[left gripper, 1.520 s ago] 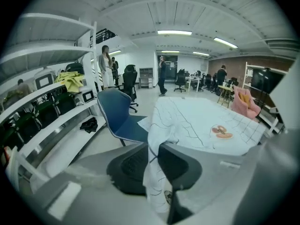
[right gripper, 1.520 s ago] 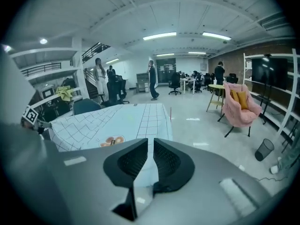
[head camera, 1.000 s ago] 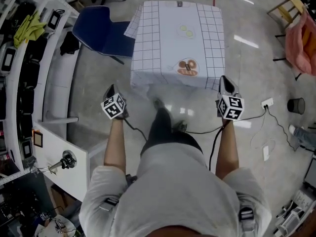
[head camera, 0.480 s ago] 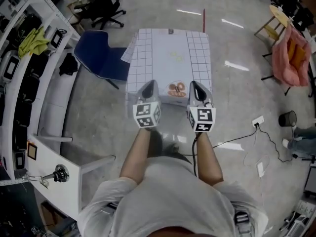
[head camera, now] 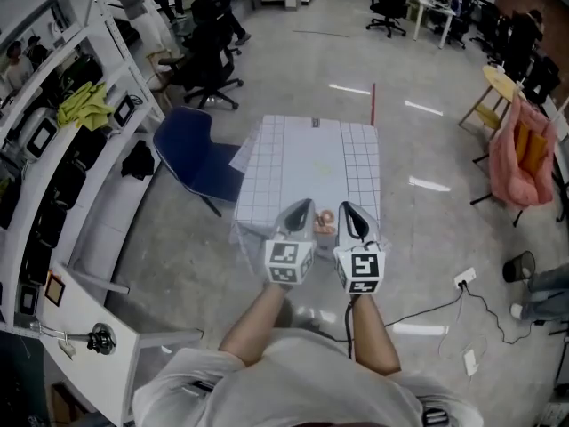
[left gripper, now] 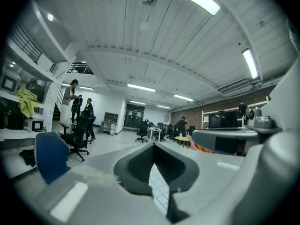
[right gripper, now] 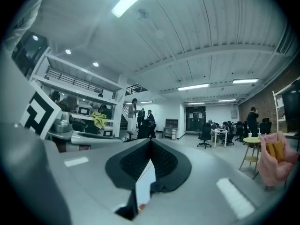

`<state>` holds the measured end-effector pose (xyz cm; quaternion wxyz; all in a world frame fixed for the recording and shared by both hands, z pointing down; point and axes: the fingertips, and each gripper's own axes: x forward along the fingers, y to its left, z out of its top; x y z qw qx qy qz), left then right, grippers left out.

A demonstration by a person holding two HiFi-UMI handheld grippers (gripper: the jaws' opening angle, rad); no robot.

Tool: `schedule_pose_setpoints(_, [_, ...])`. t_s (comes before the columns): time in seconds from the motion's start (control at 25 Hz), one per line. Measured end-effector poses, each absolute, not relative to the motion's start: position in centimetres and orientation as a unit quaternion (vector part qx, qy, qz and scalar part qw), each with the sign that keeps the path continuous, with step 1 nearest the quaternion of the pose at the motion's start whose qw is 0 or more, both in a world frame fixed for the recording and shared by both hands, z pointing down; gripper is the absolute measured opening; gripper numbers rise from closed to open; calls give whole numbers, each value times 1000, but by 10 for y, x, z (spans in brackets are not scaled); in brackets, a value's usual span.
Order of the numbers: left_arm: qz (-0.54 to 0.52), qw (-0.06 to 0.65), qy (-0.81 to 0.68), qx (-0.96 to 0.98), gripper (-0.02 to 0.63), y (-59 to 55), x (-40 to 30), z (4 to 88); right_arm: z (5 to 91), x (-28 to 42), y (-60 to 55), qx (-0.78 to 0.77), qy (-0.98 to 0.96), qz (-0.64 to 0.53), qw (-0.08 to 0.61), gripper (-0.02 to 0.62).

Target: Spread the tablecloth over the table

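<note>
— At the near end of the surface, what has changed in the last second?
— Both grippers have drawn together. A second ago they stood low and well apart, one near each near corner. Now the left gripper (head camera: 300, 210) and the right gripper (head camera: 348, 212) are raised, point level and sit side by side over the near edge.
— State of the jaws?
— The left jaws are closed tip to tip with nothing between them; only grid squares show through the gap below the tips. The right jaws are likewise fully closed and empty.
— And the tablecloth?
— The tablecloth (head camera: 302, 163) lies on the surface and hides the top, its checked borders hanging down the long sides and the near end. Its far-left corner, by the blue chair (head camera: 191, 154), appears kinked outward. An orange-brown mark (head camera: 325, 220) shows between the grippers; whether it is print or an object cannot be told.
— Meaning for the task?
— In the inspector's judgement, spreading is done or nearly so. The cloth is unheld and the grippers are clear of it, so only that far-left corner may want correction.
— Clearance?
— The floor is open on the right and near sides. The chair stands just beside the left edge, with shelving (head camera: 53, 176) further left. A cable (head camera: 427, 302) trails on the floor near the person's right and is judged a trip risk.
</note>
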<state>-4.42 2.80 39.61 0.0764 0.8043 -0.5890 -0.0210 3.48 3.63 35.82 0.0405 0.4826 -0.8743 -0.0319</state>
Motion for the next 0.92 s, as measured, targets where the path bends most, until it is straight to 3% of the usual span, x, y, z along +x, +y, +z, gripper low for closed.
schedule_pose_setpoints(0.92, [-31,35,-576,816,20,15,-21,365,334,57,17,498,-866,-44,6,5])
